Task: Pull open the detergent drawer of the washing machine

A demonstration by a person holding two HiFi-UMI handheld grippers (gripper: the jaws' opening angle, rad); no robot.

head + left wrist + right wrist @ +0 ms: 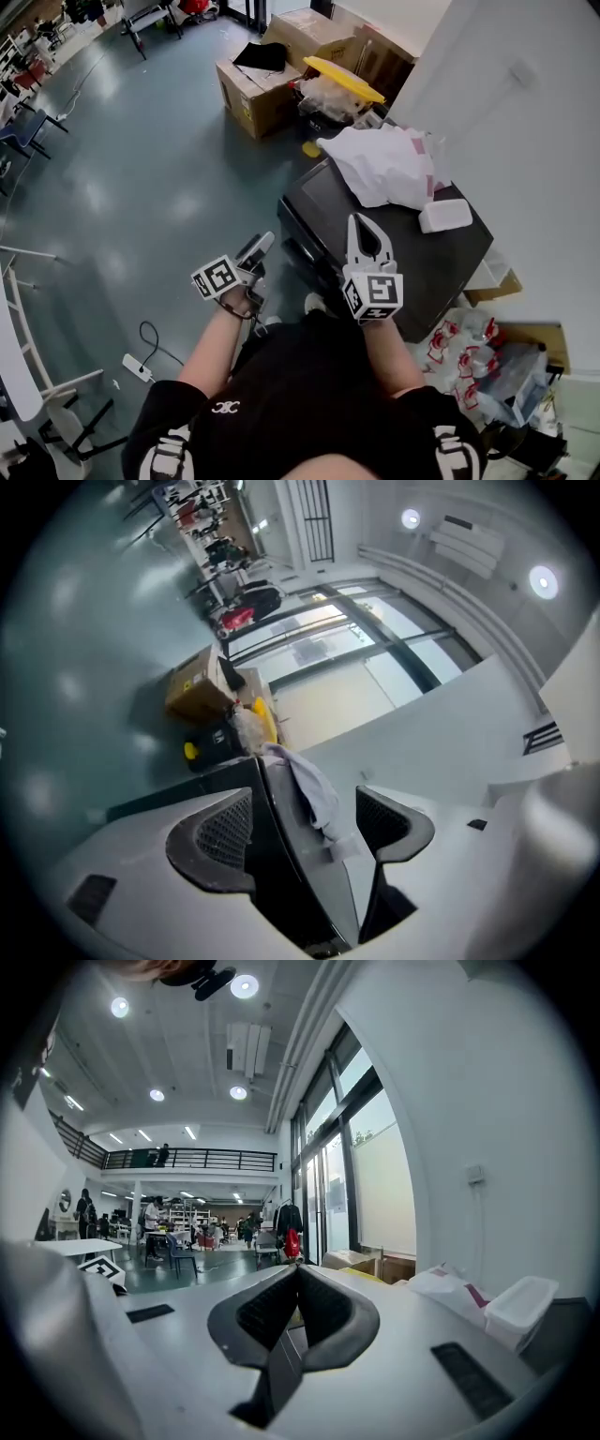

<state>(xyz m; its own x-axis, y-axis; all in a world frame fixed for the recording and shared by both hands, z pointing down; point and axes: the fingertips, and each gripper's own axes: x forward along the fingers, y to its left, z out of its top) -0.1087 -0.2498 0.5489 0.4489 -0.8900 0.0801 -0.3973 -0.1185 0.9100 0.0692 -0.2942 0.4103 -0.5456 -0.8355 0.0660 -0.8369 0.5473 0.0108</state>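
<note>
L gripper (309,822) sat nearer washer (441,267) front; fingers wide apart, empty, washer's top-front edge ran ahead betw. them. R gripper (298,1279) hung over top, fingers closed, empty.

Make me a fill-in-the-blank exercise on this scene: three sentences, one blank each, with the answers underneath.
1. The left gripper has its jaws ____ (open or shut), with nothing gripped.
2. The right gripper has its jaws ____ (open or shut).
3. On top of the dark washing machine, next to a small white container, lies a crumpled white plastic ____.

Answers: open; shut; bag
</note>
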